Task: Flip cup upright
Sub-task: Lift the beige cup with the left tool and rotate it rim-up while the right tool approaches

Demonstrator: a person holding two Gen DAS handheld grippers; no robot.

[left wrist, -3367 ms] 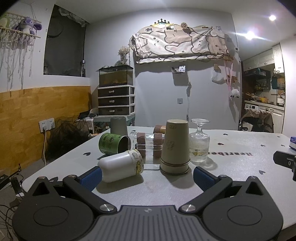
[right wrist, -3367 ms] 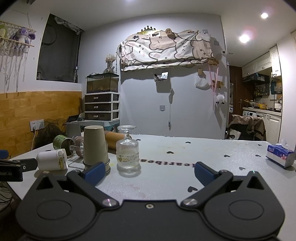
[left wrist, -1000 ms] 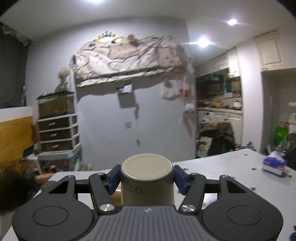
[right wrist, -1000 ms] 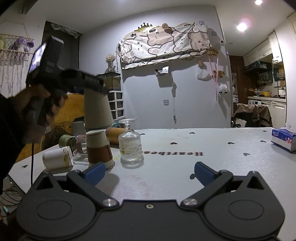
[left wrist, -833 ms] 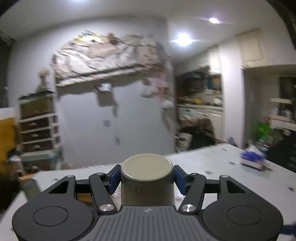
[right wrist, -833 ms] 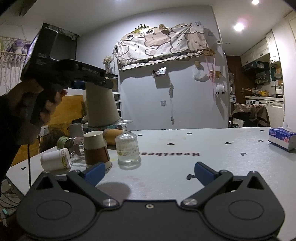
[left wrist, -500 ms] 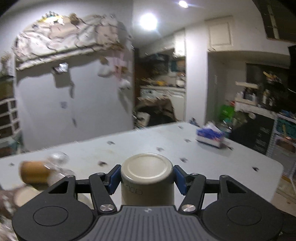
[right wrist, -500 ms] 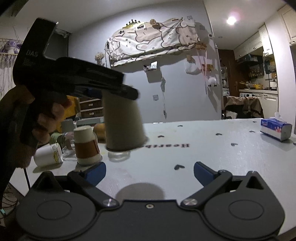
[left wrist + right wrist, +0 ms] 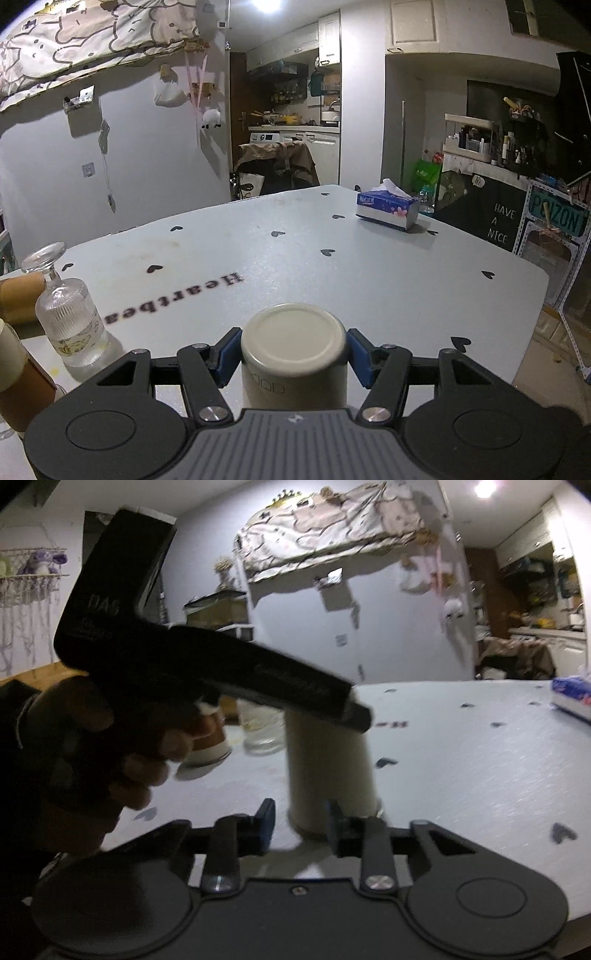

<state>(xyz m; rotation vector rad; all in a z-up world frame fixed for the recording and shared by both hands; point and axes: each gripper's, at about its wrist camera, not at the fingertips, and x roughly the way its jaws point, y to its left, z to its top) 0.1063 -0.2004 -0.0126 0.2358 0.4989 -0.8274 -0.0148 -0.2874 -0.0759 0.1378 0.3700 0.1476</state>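
A beige paper cup [image 9: 294, 347] hangs upside down, base up, in my left gripper [image 9: 294, 350], which is shut on its upper part. In the right wrist view the same cup [image 9: 328, 775] is held over the table, rim down, with the left gripper's black body [image 9: 207, 664] above it. My right gripper [image 9: 299, 821] is just in front of the cup's rim, its blue pads [image 9: 266, 821] narrowed but apart. The view is blurred, so I cannot tell whether the pads touch the cup.
An upside-down ribbed glass [image 9: 68, 317] and a brown-sleeved cup [image 9: 14, 376] stand at the left, with a brown cup [image 9: 20, 299] lying behind. A tissue box [image 9: 388, 208] sits at the far right. The table's right edge [image 9: 532, 332] is near.
The left gripper has carried the cup rightwards and lower, close to the table in front of the right gripper. The right gripper's jaws have narrowed and moved up to the cup's rim.
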